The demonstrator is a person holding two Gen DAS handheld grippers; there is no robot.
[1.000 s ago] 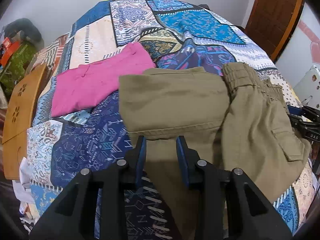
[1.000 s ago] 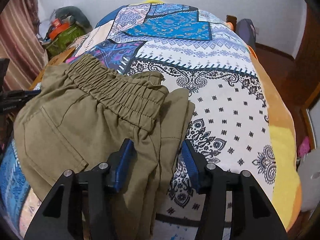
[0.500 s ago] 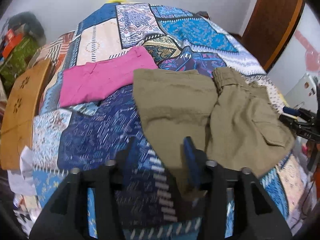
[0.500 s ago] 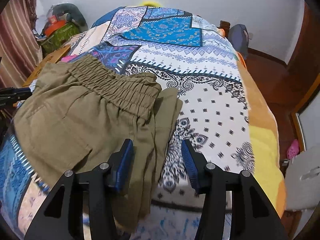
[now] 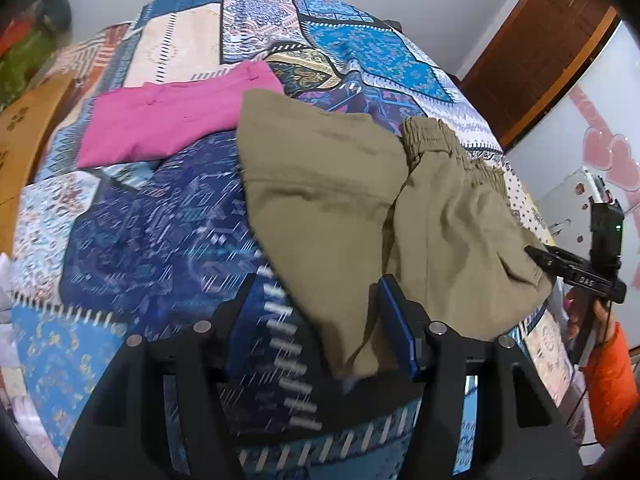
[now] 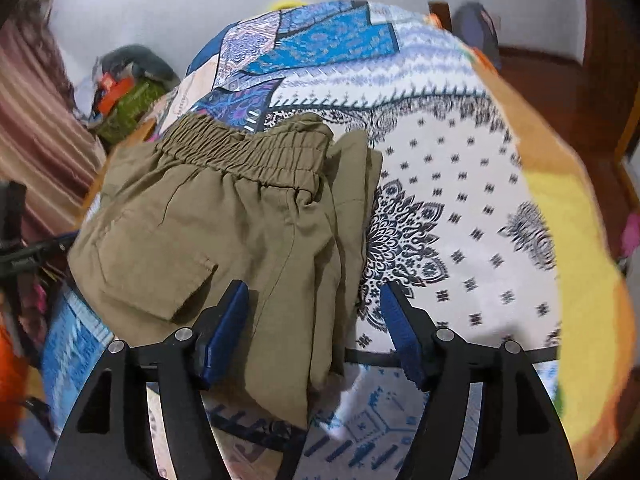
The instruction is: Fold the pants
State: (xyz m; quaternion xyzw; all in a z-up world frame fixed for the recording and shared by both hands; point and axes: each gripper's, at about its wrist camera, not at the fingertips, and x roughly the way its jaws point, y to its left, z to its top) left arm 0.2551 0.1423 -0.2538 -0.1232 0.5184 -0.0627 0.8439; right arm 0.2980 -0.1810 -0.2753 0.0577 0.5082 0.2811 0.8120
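Observation:
Olive-khaki pants (image 5: 360, 208) lie folded on the patterned bedspread (image 5: 152, 240), leg part toward the left, elastic waistband (image 6: 244, 156) at the far side. My left gripper (image 5: 316, 324) is open and empty, its jaws wide apart just before the near edge of the pants. My right gripper (image 6: 314, 328) is open and empty above the near edge of the pants (image 6: 208, 236), beside the cargo pocket. The right gripper also shows in the left wrist view (image 5: 576, 276), at the pants' right edge.
A folded pink garment (image 5: 168, 120) lies on the bed left of the pants. A wooden headboard (image 5: 20, 136) stands at the left edge. A brown door (image 5: 540, 48) is at the right. Clutter (image 6: 124, 100) sits beyond the bed by a striped curtain.
Both grippers have pulled back from the pants toward the near edge of the bed. The left gripper's jaws have opened wider. The pants stay folded on the bed.

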